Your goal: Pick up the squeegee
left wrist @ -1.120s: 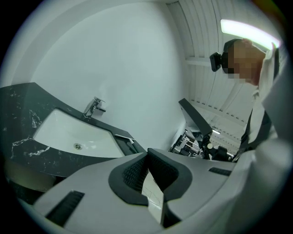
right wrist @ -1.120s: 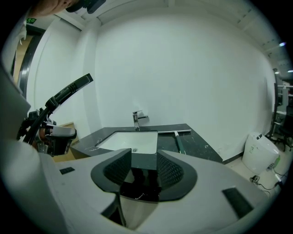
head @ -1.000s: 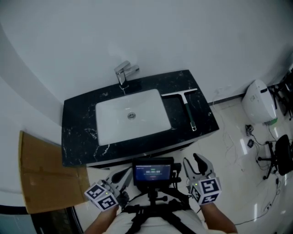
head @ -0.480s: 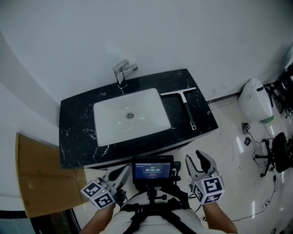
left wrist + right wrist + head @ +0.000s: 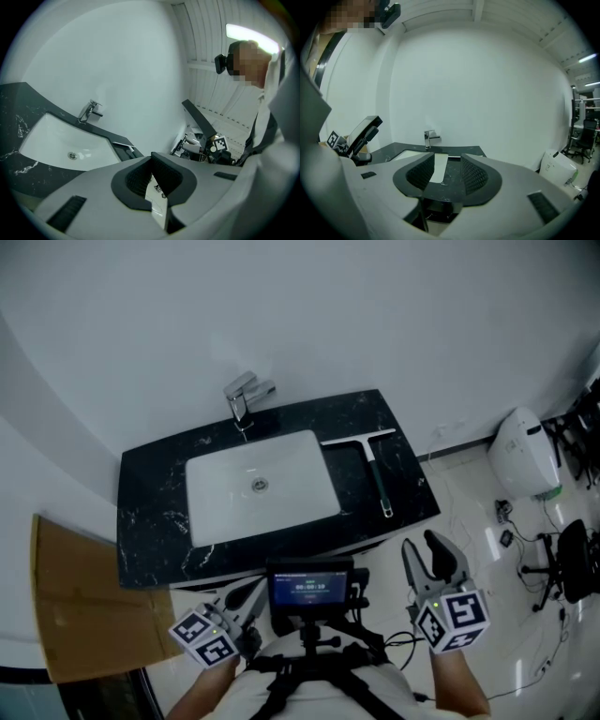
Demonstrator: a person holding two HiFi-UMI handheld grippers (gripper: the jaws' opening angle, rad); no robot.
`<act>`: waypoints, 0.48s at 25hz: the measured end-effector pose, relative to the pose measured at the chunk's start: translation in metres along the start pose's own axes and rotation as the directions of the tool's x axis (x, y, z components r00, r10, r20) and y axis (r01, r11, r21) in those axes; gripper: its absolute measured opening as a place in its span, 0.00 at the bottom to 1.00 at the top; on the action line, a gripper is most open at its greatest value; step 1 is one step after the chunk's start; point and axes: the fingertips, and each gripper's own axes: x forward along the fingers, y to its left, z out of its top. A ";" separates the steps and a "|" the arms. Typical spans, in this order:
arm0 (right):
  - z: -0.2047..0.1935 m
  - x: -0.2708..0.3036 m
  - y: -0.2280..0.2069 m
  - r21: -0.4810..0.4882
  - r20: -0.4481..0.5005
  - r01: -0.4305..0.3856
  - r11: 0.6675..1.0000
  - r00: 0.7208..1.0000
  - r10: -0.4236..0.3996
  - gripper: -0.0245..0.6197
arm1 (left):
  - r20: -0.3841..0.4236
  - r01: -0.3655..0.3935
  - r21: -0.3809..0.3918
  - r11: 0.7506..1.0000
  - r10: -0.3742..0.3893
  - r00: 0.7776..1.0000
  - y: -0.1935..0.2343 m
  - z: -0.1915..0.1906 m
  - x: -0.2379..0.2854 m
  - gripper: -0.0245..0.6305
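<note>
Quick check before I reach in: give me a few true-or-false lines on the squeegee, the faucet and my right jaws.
1. The squeegee lies on the countertop, right of the sink basin. True.
2. The right gripper has its jaws shut on the squeegee. False: they stand apart, empty, short of the countertop.
3. The faucet stands behind the basin. True.
4. The squeegee's handle points at the wall. False: the blade is on the wall side and the handle runs toward the front edge.
</note>
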 end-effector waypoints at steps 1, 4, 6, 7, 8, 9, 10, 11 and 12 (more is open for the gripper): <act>0.004 0.000 -0.005 -0.001 0.011 0.008 1.000 1.000 -0.008 0.31 | 0.000 -0.001 0.000 1.000 0.001 1.000 0.000 0.000 0.002 0.03; 0.019 0.000 -0.020 -0.013 0.042 0.033 0.999 0.999 -0.032 0.31 | 0.000 -0.003 0.004 1.000 0.003 1.000 -0.001 0.002 0.008 0.03; 0.029 -0.001 -0.028 -0.018 0.065 0.042 0.999 0.997 -0.041 0.31 | 0.004 -0.004 0.004 1.000 0.004 1.000 -0.001 0.003 0.011 0.03; 0.034 -0.003 -0.032 -0.019 0.078 0.045 0.999 0.996 -0.044 0.31 | 0.007 -0.005 0.004 1.000 0.005 1.000 0.000 0.003 0.011 0.03; 0.039 -0.004 -0.035 -0.020 0.089 0.047 0.999 0.995 -0.045 0.31 | 0.009 -0.007 0.004 1.000 0.007 1.000 0.000 0.003 0.012 0.03; 0.044 -0.005 -0.039 -0.022 0.099 0.050 0.998 0.994 -0.048 0.35 | 0.010 -0.008 0.005 1.000 0.008 1.000 0.000 0.003 0.013 0.03; 0.049 -0.006 -0.042 -0.026 0.108 0.055 0.998 0.993 -0.052 0.36 | 0.011 -0.009 0.005 1.000 0.009 1.000 0.000 0.004 0.014 0.03; 0.053 -0.007 -0.046 -0.030 0.117 0.060 0.998 0.991 -0.056 0.36 | 0.011 -0.010 0.006 1.000 0.010 1.000 0.000 0.004 0.016 0.03; 0.057 -0.008 -0.050 -0.033 0.126 0.065 0.997 0.990 -0.061 0.36 | 0.012 -0.011 0.007 1.000 0.011 1.000 0.000 0.005 0.017 0.03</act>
